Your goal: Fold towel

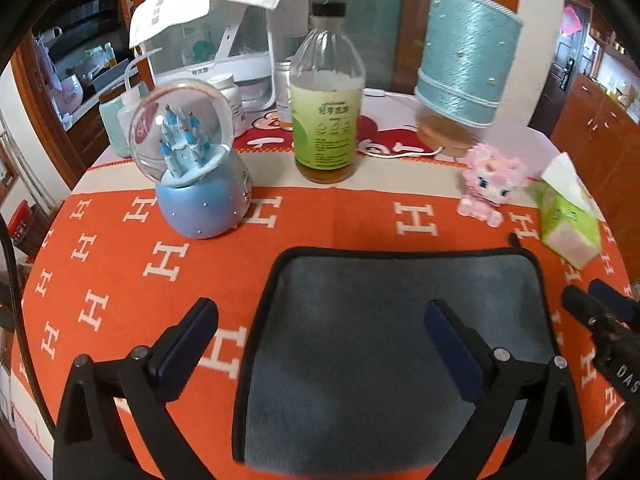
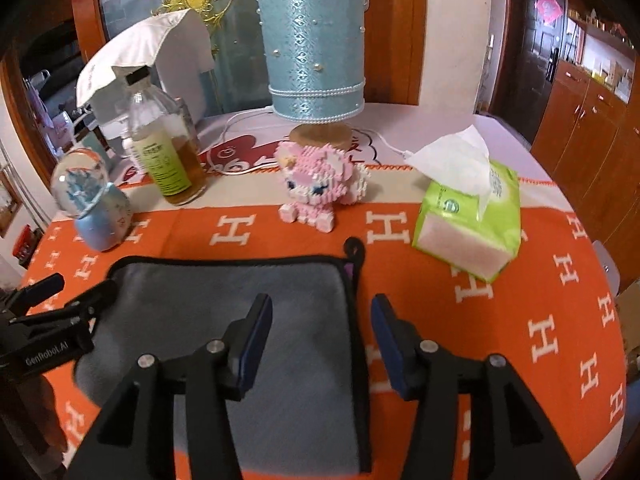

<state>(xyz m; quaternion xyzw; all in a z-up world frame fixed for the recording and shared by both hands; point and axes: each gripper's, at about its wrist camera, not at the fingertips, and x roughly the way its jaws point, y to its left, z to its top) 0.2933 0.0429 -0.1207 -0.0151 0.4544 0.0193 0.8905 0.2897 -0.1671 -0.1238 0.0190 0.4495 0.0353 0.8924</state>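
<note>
A grey towel [image 1: 376, 344] with a black hem lies flat on the orange H-patterned cloth [image 1: 120, 264]; it also shows in the right wrist view [image 2: 240, 300]. My left gripper [image 1: 320, 316] is open above the towel's left edge, one finger over the cloth, one over the towel. My right gripper [image 2: 322, 312] is open above the towel's right edge, straddling the hem. A black hanging loop [image 2: 356, 248] sticks out at the towel's far right corner. Each gripper shows in the other's view: the right one [image 1: 592, 300], the left one [image 2: 76, 292].
Behind the towel stand a snow globe [image 1: 188, 160], a glass bottle [image 1: 328, 96], a blue lamp [image 1: 464, 56], a pink block figure [image 1: 488, 180] and a green tissue pack [image 2: 468, 216]. A white appliance [image 1: 212, 40] stands at the back.
</note>
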